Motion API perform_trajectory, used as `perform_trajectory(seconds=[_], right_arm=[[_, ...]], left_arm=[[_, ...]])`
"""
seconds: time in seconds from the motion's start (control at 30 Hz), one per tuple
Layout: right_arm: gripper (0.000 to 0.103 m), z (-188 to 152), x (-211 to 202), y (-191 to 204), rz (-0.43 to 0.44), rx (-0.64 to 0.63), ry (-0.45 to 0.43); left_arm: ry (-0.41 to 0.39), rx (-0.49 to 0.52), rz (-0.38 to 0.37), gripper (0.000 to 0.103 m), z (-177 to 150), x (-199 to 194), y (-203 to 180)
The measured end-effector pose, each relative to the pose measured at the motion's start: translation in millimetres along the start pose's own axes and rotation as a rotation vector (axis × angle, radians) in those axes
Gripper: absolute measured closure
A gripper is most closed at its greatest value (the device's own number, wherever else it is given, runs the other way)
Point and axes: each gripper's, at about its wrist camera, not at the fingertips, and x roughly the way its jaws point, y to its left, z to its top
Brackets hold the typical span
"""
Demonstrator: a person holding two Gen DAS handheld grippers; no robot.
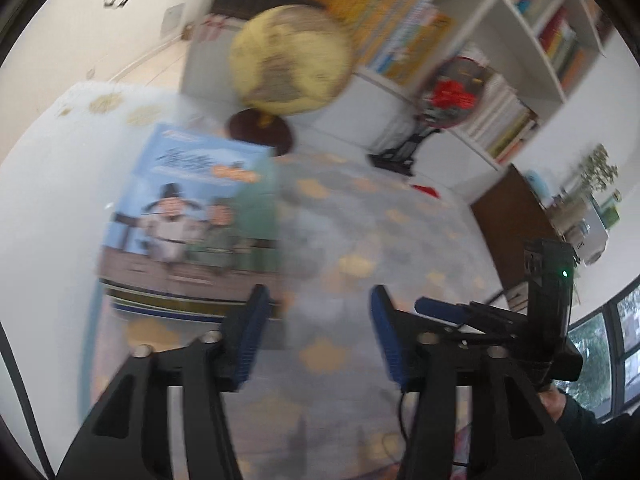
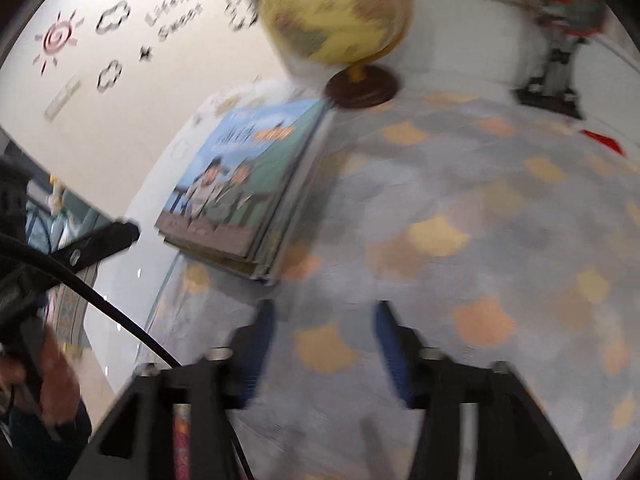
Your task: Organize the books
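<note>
While blurred, book stack (image 1: 192, 220) beside globe (image 1: 290, 58) (tongs apart).

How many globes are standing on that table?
2. A yellow globe on a dark round base stands just beyond the stack of books. A red globe on a black stand sits further right, near the bookshelf. Others may lie outside the views.

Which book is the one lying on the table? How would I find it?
Look at the table with the grey cloth dotted with orange shapes, then find the yellow globe on its dark round base. Beside that base lies a stack of books; the top one has a blue-sky cover with cartoon people, unlike the upright books on the shelves.
</note>
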Motion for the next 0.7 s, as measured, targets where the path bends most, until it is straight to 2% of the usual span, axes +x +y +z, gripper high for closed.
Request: perform_trajectory(seconds=[0.03, 0.1, 0.23, 0.3, 0.37, 0.5, 0.7], right_arm=[[0.047, -2, -11, -7, 0.005, 0.01, -0.028], [0.047, -8, -35, -22, 0.003, 0.004, -0.069], [0.047, -23, -77, -50, -0.095, -0.069, -0.115], [0.046, -34, -99, -72, -0.134, -0.062, -0.122], [0.046, -46, -118, -94, -0.132, -0.03, -0.132], [0.044, -72, -150, -140, -0.115, 0.041, -0.151], [0.044, -96, -192, -184, -0.156, 0.069, -0.191]], left_arm=[[-0.015, 0.008, 0.008, 0.033, -3, -1, -13], [-0.046, 0.028, 0.023, 0.033, -12, -4, -50], [-0.076, 0.042, 0.06, 0.032, -27, 3, -118], [-0.084, 0.06, 0.057, 0.03, -36, 9, -151], [-0.089, 0.082, 0.071, 0.026, -43, 17, -184], [-0.103, 0.107, 0.075, 0.024, -59, 27, -237], [-0.149, 0.155, 0.112, 0.019, -78, 33, -304]])
